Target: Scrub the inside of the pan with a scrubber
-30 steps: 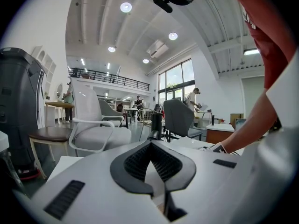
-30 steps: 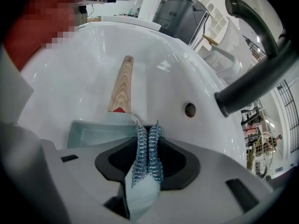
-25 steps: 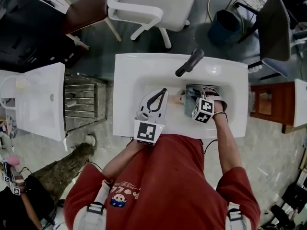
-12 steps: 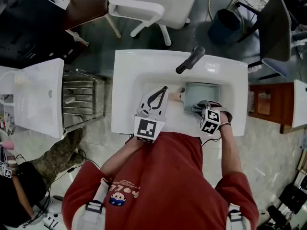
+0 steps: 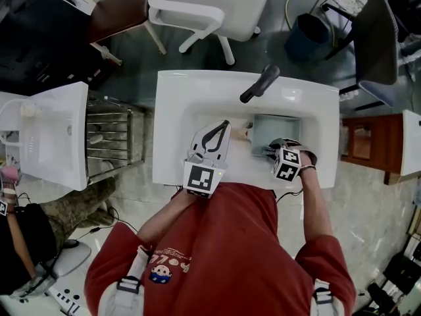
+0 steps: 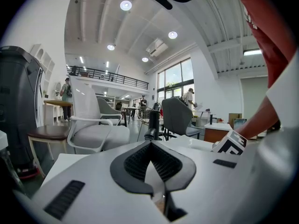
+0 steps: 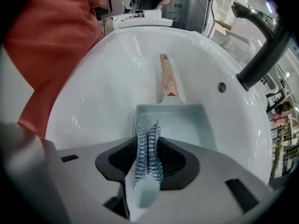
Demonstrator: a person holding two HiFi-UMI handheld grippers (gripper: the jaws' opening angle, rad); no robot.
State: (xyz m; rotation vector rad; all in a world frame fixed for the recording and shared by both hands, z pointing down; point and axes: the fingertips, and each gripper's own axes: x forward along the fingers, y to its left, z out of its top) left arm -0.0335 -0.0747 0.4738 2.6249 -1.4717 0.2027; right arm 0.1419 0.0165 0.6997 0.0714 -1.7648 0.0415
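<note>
A square pale grey pan [image 5: 279, 129] [image 7: 173, 120] lies in the white sink [image 5: 177, 110] [image 7: 93, 87], its wooden handle [image 5: 247, 134] [image 7: 164, 76] pointing left in the head view. My right gripper [image 5: 270, 150] [image 7: 147, 141] is shut on a steel-wool scrubber [image 7: 147, 148], which sits at the pan's near rim. Left of the pan, over the sink, my left gripper [image 5: 225, 125] [image 6: 150, 148] is level and shut. It touches neither pan nor handle, and nothing clear shows between its jaws.
A black faucet [image 5: 260, 84] [image 7: 261, 55] arches over the sink's far side. Behind the sink stands a white office chair [image 5: 210, 5]. To the left are a second white basin [image 5: 52, 137] and a metal rack [image 5: 108, 140]. A wooden stool [image 5: 365, 140] is at the right.
My right gripper has drawn the scrubber back from the pan's middle to its near rim. The left gripper has stayed put. A person at the lower left has shifted.
</note>
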